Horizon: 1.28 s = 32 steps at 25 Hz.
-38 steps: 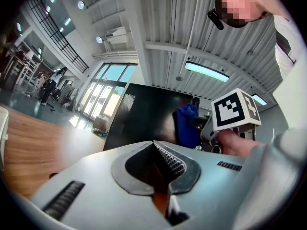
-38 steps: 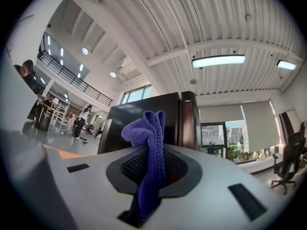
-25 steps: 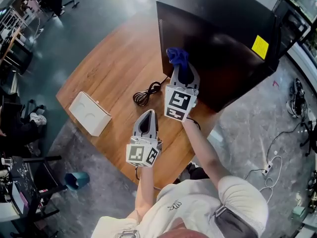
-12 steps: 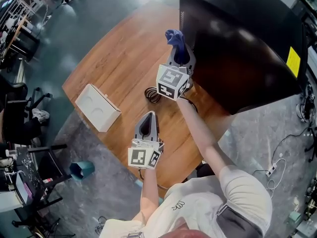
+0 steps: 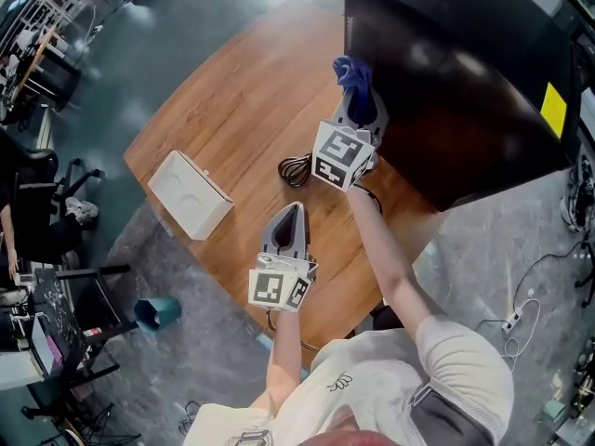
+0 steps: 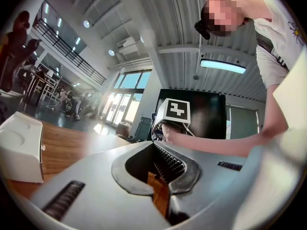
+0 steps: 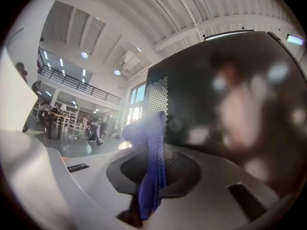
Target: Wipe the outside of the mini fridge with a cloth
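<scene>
- Head view: the right claw (image 5: 357, 100) is clenched on the blue cloth (image 5: 351, 72), which it holds up at the near left corner of the black fridge (image 5: 465, 82).
- The cloth bunches out above the tips, right at the fridge's edge. I cannot confirm from here that it is touching.
- The left claw (image 5: 292, 214) hangs low over the wooden surface (image 5: 223, 110), well apart from the fridge and taking no part.
- A white box (image 5: 191, 193) and a coiled cable (image 5: 296, 168) lie on the surface.
- Left gripper view: the left claw (image 6: 165, 176) is pressed shut with nothing in it, only wood showing below. The fridge (image 6: 206, 114) stands ahead.
- Right gripper view: the cloth (image 7: 152, 166) is pinched firmly in the right claw (image 7: 156, 186), its free end flopped forward. The fridge (image 7: 230, 104) fills the right side, with its perforated corner panel just behind the cloth.
- Progress, as a judgement: the cloth is gripped and brought to the fridge, so the setup is done.
- The dark faces are glossy and reflective, and no wiped or unwiped patches can be told apart.
- The wide front, the top and the far sides look like work left to do.
</scene>
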Motion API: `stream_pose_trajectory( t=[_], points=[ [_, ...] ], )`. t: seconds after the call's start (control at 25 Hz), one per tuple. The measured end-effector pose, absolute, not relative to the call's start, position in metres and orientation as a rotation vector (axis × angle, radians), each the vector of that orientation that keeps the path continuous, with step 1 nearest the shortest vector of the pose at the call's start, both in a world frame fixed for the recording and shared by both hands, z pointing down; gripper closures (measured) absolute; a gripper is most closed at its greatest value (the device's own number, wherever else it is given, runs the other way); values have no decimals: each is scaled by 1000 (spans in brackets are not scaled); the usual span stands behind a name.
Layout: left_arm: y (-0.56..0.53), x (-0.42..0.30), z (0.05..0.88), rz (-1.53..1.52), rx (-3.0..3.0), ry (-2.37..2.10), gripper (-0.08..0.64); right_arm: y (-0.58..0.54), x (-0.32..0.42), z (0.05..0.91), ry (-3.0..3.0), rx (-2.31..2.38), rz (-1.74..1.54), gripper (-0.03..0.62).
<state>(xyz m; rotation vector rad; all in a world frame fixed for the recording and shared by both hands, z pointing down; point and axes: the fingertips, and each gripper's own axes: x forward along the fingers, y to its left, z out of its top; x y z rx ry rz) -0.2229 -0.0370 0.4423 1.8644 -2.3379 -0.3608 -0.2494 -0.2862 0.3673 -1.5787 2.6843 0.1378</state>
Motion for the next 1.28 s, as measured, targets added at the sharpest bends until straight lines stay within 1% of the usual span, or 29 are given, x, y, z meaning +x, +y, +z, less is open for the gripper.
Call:
stream_pose_trajectory(
  t=[0.2, 0.4, 0.6, 1.08, 1.28],
  points=[
    [-37, -212, 438, -356, 1921, -2313, 555, -278, -225, 372, 2662, -1625, 84, 531],
    [-47, -184, 409, -460, 1976, -2286, 555, -274, -188, 370, 2653, -1654, 84, 531],
    [-44, -170, 404, -466, 2017, -2257, 555, -267, -152, 369, 2606, -1720, 70, 531],
    [-43, -124, 389, -428, 2160, -2167, 555, -252, -44, 363, 2488, -1880, 112, 531],
    [-46, -94, 404, -321, 2253, -2070, 555, -245, 10, 359, 2423, -1957, 131, 531]
  ],
)
